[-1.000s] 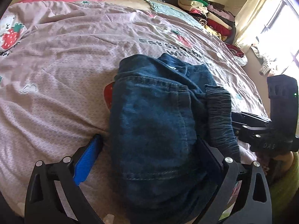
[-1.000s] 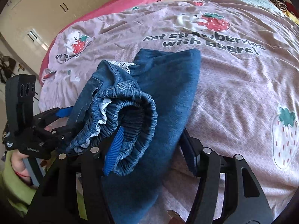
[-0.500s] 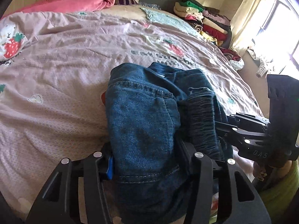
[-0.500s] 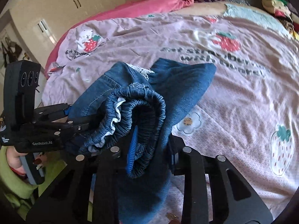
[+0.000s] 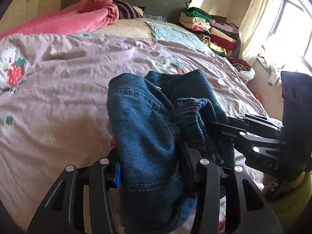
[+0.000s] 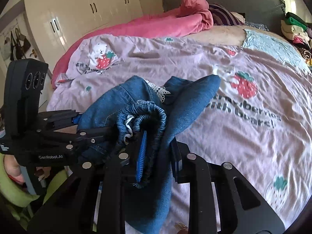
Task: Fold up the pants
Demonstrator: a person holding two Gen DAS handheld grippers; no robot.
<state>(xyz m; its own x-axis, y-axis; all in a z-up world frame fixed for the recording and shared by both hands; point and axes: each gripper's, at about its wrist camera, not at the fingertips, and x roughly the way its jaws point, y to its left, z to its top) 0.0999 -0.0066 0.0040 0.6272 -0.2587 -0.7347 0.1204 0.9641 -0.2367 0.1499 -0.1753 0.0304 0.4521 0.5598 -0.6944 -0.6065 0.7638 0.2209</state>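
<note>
The folded blue denim pants (image 5: pixel 144 128) hang bunched between both grippers, lifted above the pink strawberry bedspread (image 5: pixel 58 89). My left gripper (image 5: pixel 150 161) is shut on the denim's lower fold. My right gripper (image 6: pixel 158 152) is shut on the elastic waistband (image 6: pixel 144 115) and the fabric beside it. In the left wrist view the right gripper (image 5: pixel 220 128) comes in from the right. In the right wrist view the left gripper (image 6: pixel 81 124) comes in from the left. The pants (image 6: pixel 187 101) stick out forward over the bed.
A pink blanket (image 5: pixel 78 19) lies at the head of the bed. A stack of folded clothes (image 5: pixel 210 29) stands at the far right by the window. White wardrobes (image 6: pixel 81 13) line the left wall. A person in green (image 6: pixel 11 187) is at the bed's near edge.
Both grippers have closed on the pants and lifted them off the bedspread, tilting upward so more of the room shows.
</note>
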